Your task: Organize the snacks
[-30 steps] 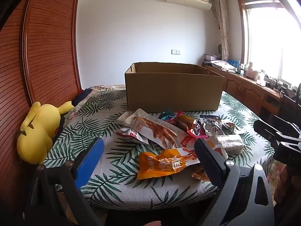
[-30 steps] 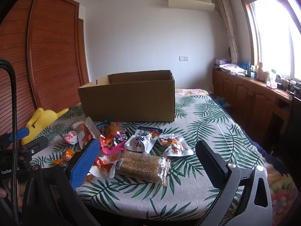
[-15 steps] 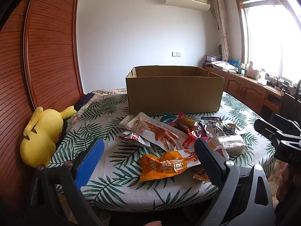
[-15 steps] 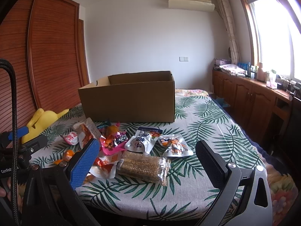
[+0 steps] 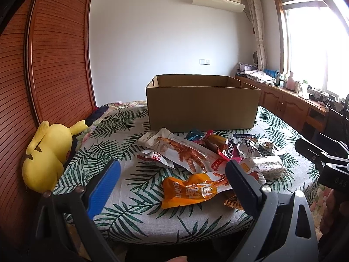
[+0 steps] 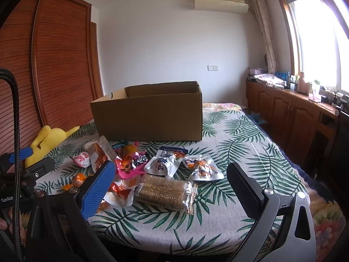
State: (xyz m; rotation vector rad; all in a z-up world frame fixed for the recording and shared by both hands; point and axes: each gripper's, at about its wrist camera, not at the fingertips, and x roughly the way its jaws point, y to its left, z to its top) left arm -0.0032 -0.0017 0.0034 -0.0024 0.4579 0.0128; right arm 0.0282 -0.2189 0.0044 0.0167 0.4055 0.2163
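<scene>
Several snack packets lie in a heap on the leaf-print bed in front of an open cardboard box [image 5: 202,102], which also shows in the right wrist view [image 6: 150,118]. An orange packet [image 5: 192,191] lies nearest my left gripper [image 5: 172,174], which is open and empty above the bed's near edge. A long white chicken-feet packet [image 5: 178,150] lies behind it. My right gripper [image 6: 170,174] is open and empty, with a clear biscuit pack [image 6: 163,192] between its fingers in view. Two white pouches [image 6: 163,163] and a pink packet [image 6: 130,163] lie beyond.
A yellow plush toy [image 5: 48,150] sits at the bed's left edge by the wooden wardrobe [image 5: 50,61]. Wooden cabinets [image 6: 290,113] with clutter run along the right wall under the window. Bare bedspread [image 6: 246,144] lies right of the snacks.
The left wrist view has tilted up and shifted slightly, so the box and snacks sit lower in frame. The right gripper has barely moved. Both grippers stay open.
</scene>
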